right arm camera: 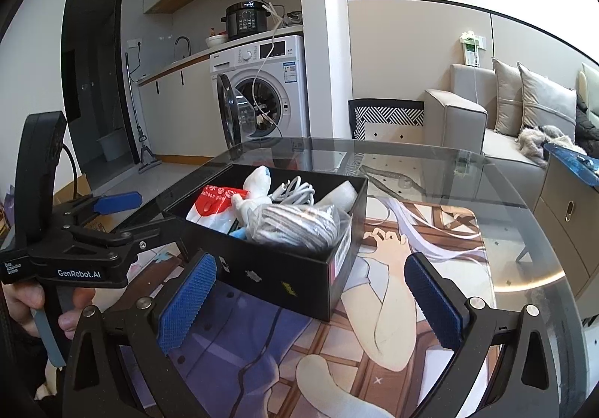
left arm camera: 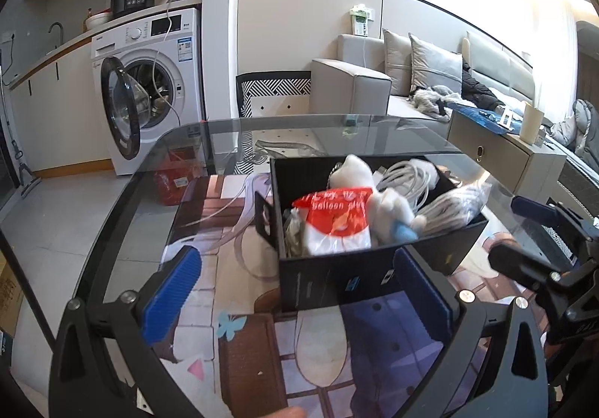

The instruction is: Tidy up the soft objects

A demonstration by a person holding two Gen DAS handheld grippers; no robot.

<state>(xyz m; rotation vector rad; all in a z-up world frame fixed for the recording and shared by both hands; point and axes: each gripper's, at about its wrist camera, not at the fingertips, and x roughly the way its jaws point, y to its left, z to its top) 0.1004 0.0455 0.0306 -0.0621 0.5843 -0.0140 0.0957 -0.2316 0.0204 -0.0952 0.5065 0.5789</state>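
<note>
A black open box stands on a printed mat on the glass table. It holds a white plush toy, a red-and-white balloon bag, a coiled white cable and a bagged grey cord. My left gripper is open wide just in front of the box's near wall, gripping nothing. My right gripper is open wide too, at the box's near right corner, with nothing between its blue pads.
The glass table ends in a curved far edge. Beyond it are a washing machine with its door open, a patterned chair back, a grey sofa and a low cabinet. A hand holds the left gripper's handle.
</note>
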